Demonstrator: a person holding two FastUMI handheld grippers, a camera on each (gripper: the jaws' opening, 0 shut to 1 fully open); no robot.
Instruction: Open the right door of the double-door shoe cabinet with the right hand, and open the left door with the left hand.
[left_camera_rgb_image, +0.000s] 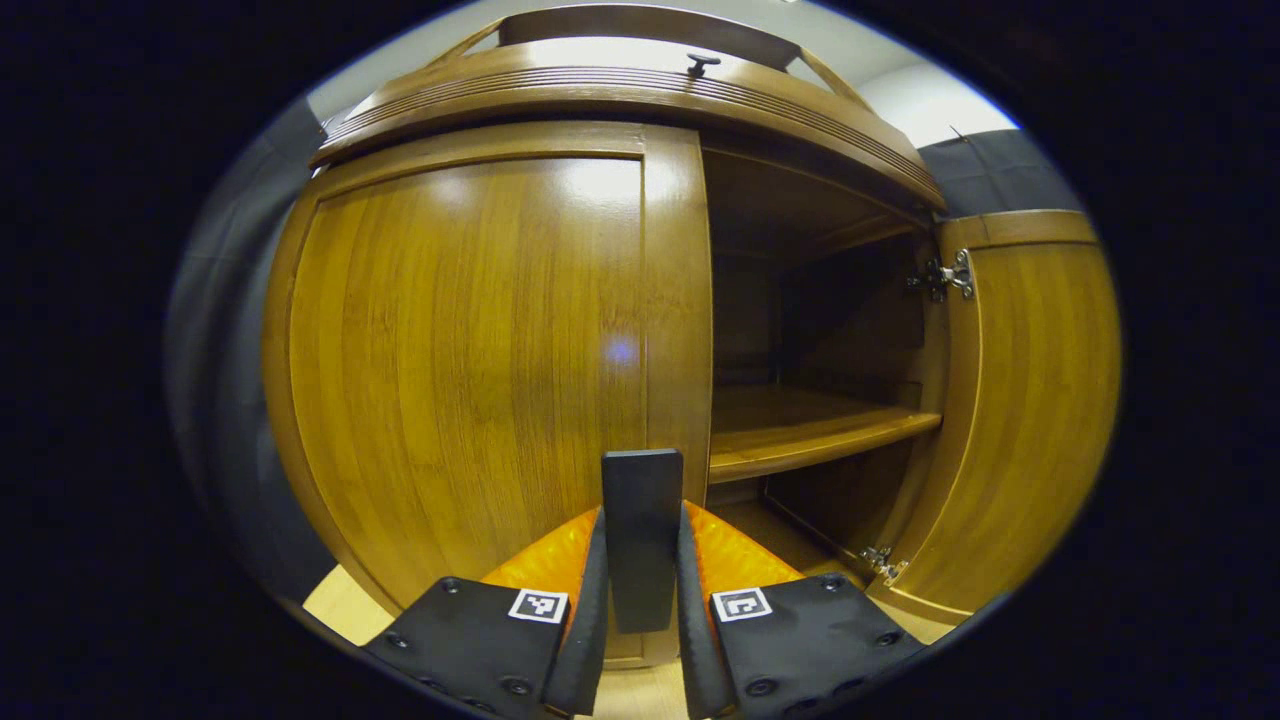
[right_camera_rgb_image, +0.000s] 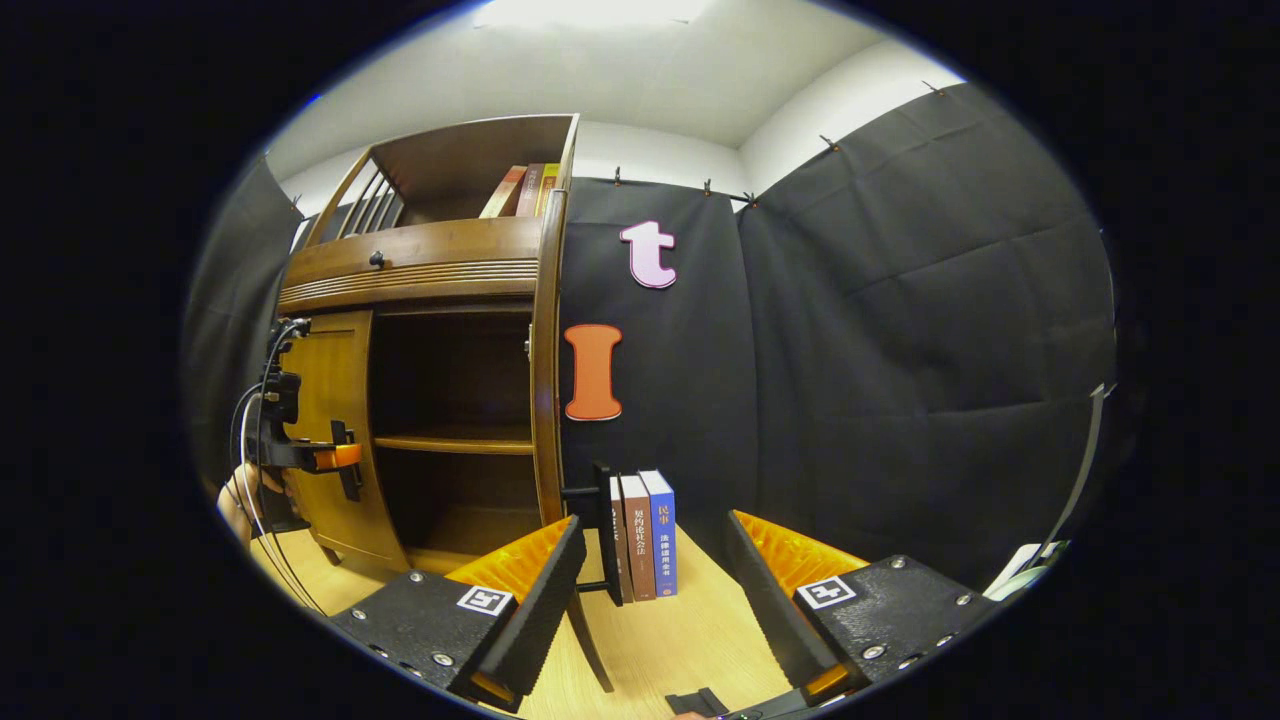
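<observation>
The wooden shoe cabinet (left_camera_rgb_image: 640, 90) stands right in front of me. Its left door (left_camera_rgb_image: 460, 370) looks closed. A flat black handle (left_camera_rgb_image: 642, 500) on that door sits between my left gripper's (left_camera_rgb_image: 642, 520) fingers, which press on it from both sides. The right door (left_camera_rgb_image: 1030, 400) is swung wide open, showing a bare shelf (left_camera_rgb_image: 800, 430). In the right gripper view the right door (right_camera_rgb_image: 548, 370) is edge-on, its black handle (right_camera_rgb_image: 601, 530) just beyond my right gripper (right_camera_rgb_image: 655, 528), which is open and empty. The left gripper (right_camera_rgb_image: 335, 457), held by a hand (right_camera_rgb_image: 240, 500), is at the left door (right_camera_rgb_image: 335, 420).
Three books (right_camera_rgb_image: 645, 535) stand upright on the light wooden floor (right_camera_rgb_image: 680, 630) beside the open right door. More books (right_camera_rgb_image: 525, 190) lean on the cabinet's top. A small knob (left_camera_rgb_image: 702, 63) sits on the drawer above the doors. Black cloth walls close the booth.
</observation>
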